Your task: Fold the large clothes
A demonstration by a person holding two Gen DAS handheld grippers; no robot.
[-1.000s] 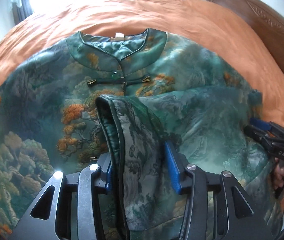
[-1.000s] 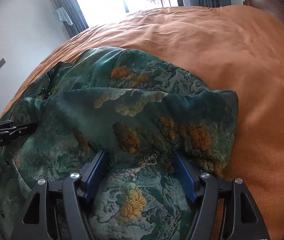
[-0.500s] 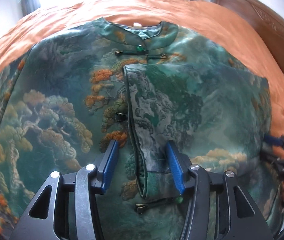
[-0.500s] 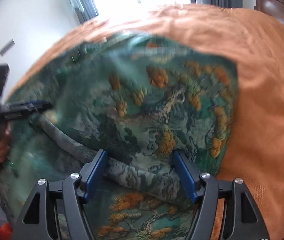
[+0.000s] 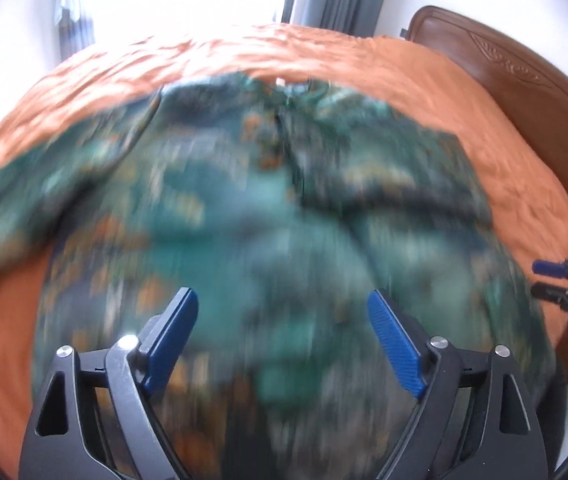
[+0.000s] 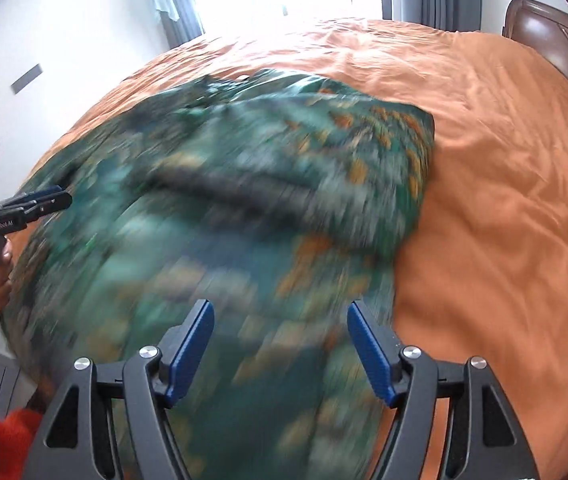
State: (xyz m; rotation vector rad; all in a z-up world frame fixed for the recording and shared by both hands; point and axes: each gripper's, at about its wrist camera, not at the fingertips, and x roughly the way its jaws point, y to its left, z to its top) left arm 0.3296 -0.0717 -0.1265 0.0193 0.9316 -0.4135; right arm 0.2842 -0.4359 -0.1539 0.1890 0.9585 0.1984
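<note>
Now opening: left hand-held gripper (image 5: pixel 281 334), nothing clamped. Right hand-held gripper (image 6: pixel 279 346) apart, empty. Green printed satin jacket (image 5: pixel 284 216) directly below both on orange bed (image 5: pixel 464 92), collar farthest.

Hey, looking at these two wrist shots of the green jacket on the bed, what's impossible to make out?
- Left wrist view: the jacket is motion-blurred, so collar, fastenings and fold edges are unreadable.
- Right wrist view: the jacket's near part is smeared; whether the right gripper touches cloth is unclear.
- Both views: the jacket's hem is cut off by the bottom edge and the gripper bodies.
</note>
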